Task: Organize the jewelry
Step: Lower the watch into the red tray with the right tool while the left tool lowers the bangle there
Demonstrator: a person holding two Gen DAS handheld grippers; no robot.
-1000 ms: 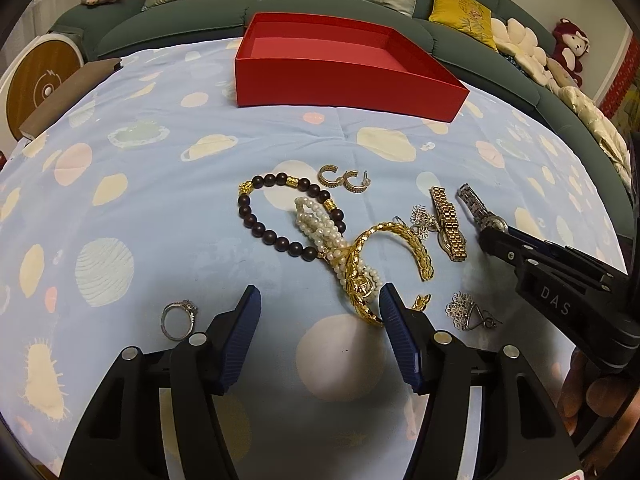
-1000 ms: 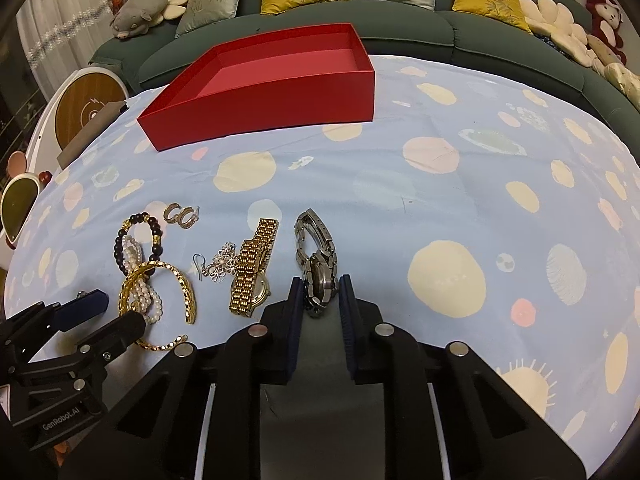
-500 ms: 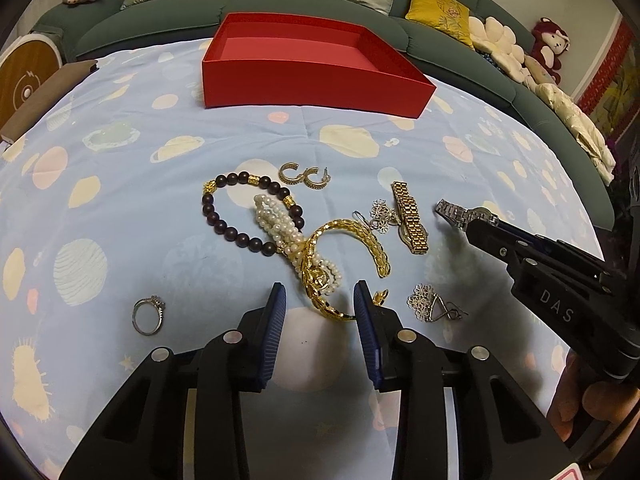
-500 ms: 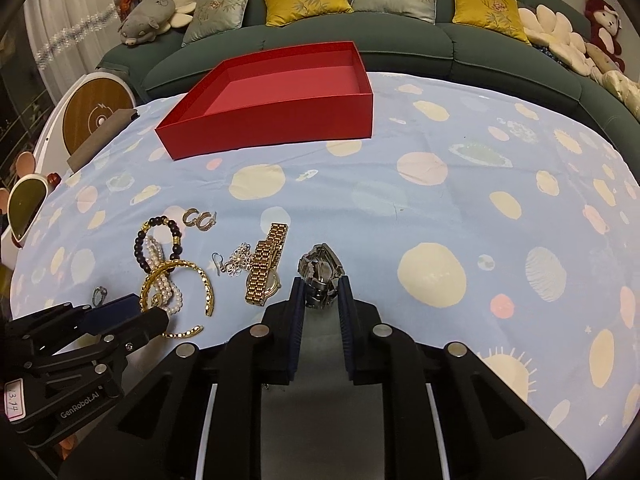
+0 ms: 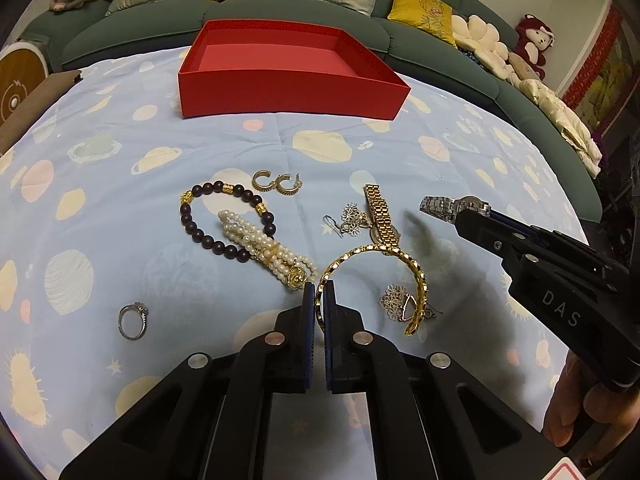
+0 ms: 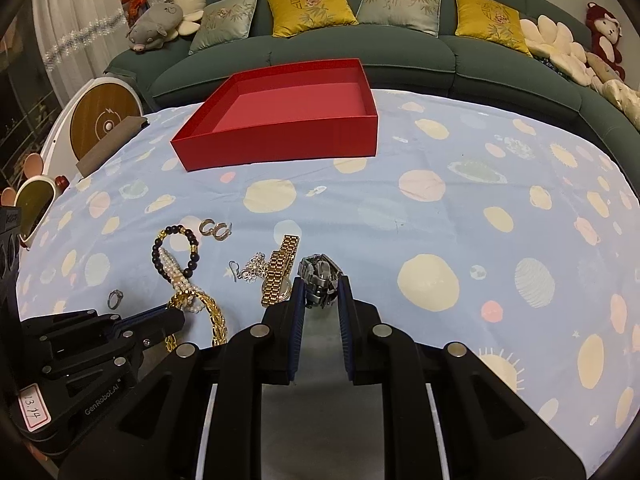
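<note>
With its jaws having come together from wide open a second ago, the left gripper (image 5: pixel 319 300) is now clamping one end of the gold bangle (image 5: pixel 416 272); the pads are pinching the band at its 9 o'clock tip. The bangle is lying at 6 o'clock in the jewelry cluster, its far end resting over a silver flower earring (image 5: pixel 394 300). It is no longer tangled against the pearl bracelet (image 5: pixel 260 246), which is sitting just at its 10 o'clock, overlapping the bead bracelet (image 5: pixel 224 216).

The right gripper (image 6: pixel 319 296) is holding the silver watch (image 6: pixel 320 276), jaws closed on the folded band, as they were a second ago. In the left view the watch is hanging clear of the cloth, where earlier it was lying flat beside the gold watch (image 5: pixel 380 212).

Judgement: both hands are now loaded, so two pieces are ready to travel at once. The red box (image 5: pixel 288 92) is sitting at 12 o'clock, well apart from the cluster and looking empty.

Still on the cloth: ring (image 5: pixel 132 320) at 8 o'clock, hoop earrings (image 5: pixel 276 182) at 12, second flower earring (image 5: pixel 348 218), gold watch, both bracelets.

Risk: the bangle is being held by one thin tip only and may be swinging or slipping during transfer.
</note>
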